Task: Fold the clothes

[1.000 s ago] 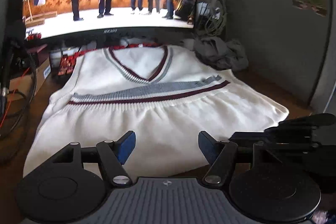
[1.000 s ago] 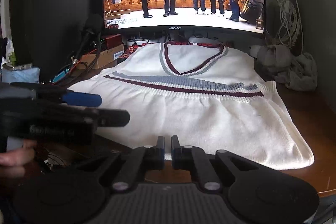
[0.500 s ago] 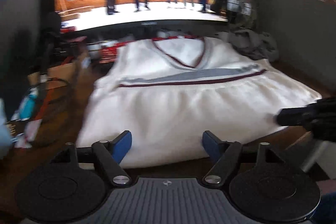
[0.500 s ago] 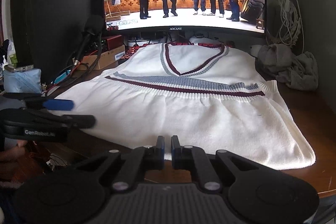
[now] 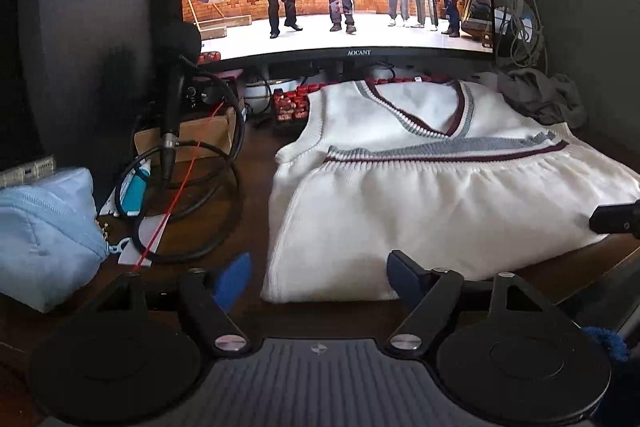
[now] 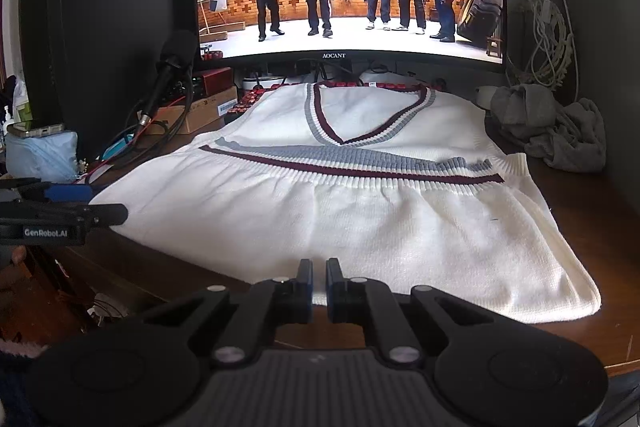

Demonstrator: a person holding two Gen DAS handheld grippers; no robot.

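With the vest (image 6: 340,211) lying hem-folded on the table (image 6: 580,187), you're hovering left tongs (image 5: 320,275) spread at its corner, right tongs (image 6: 319,283) closed, empty.

"AOCANT" on monitor (image 6: 334,55) bezel; "GenRobot.AI" on left claw (image 6: 80,203).

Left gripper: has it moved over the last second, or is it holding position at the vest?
Yes. The left gripper has swung left: the white vest, once centred between its fingers, now lies right of centre, and the microphone has come into view.
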